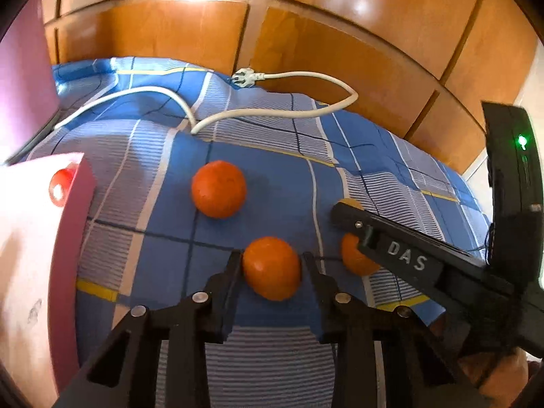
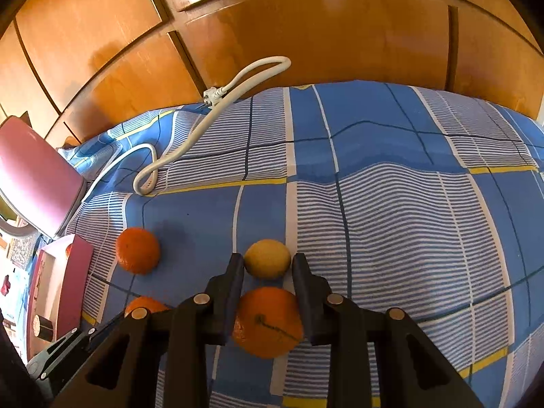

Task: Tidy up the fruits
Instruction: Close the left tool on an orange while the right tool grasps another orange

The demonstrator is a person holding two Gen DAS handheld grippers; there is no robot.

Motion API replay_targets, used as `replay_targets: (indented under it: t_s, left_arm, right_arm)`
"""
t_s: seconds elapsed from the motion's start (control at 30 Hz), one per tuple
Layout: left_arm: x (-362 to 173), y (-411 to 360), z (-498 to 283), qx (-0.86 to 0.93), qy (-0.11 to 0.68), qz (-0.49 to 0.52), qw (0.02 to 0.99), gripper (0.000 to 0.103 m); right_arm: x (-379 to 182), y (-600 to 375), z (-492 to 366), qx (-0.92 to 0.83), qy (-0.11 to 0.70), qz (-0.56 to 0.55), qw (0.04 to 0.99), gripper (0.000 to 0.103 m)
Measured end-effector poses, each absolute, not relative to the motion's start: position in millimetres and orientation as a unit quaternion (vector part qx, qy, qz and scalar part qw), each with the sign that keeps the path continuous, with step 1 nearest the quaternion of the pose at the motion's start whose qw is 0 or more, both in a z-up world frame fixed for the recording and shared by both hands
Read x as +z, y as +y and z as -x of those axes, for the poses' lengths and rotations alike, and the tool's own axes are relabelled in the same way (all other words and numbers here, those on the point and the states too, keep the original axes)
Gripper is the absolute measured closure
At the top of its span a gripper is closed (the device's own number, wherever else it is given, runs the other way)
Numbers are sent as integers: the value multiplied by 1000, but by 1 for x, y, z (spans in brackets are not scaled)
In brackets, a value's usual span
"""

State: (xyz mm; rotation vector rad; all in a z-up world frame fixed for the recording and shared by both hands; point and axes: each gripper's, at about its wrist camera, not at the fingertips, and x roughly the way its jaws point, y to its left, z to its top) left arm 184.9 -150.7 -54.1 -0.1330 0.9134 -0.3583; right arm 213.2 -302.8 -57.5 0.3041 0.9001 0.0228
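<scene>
My left gripper [image 1: 272, 261] is shut on an orange [image 1: 272, 268] that rests on the blue checked bedsheet [image 1: 278, 176]. My right gripper [image 2: 268, 265] is shut on a yellow lemon [image 2: 268, 259] held at its fingertips. A larger orange [image 2: 268, 323] lies on the sheet under the right gripper's fingers, closer to the camera. In the left wrist view one of the right gripper's fingers [image 1: 374, 234] reaches in from the right, with the lemon [image 1: 350, 202] at its tip and the larger orange [image 1: 360, 255] below it. A third orange [image 1: 218, 188] [image 2: 137, 251] lies free farther back.
A pink open box [image 1: 81, 183] [image 2: 78, 265] stands at the left with a red fruit [image 1: 61, 187] inside. A white cable with a plug [image 1: 244, 76] [image 2: 210, 97] loops across the far side of the bed. A pink flat case [image 2: 37, 176] sits far left. Wooden wardrobe doors [image 2: 306, 27] stand behind the bed.
</scene>
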Motion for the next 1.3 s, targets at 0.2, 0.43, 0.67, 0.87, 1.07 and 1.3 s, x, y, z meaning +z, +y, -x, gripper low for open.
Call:
replay_targets:
  t_s: [0.2, 0.43, 0.67, 0.87, 1.07, 1.3]
  left_arm:
    - [-55, -141, -166, -163, 441, 69, 880, 69]
    - [-57, -139, -142, -159, 445, 62, 879, 69]
    - [-59, -138, -119, -156, 442, 48, 882, 69]
    - [-59, -138, -113, -157, 443, 36, 882, 69]
    - [-60, -140, -112, -157, 440, 26, 884, 69]
    - [-63, -136, -108, -164, 422, 38, 891, 67]
  right_arm:
    - [-50, -304, -195, 14, 421, -149, 895, 77]
    - [-37, -313, -163, 7, 406, -148, 902, 87]
    - [-37, -323, -145, 14, 414, -163, 896, 86]
    - [-42, -316, -136, 29, 425, -170, 889, 65]
    - [-52, -303, -140, 46, 437, -166, 883, 58]
    - [-56, -292, -131, 18, 428, -123, 895, 66]
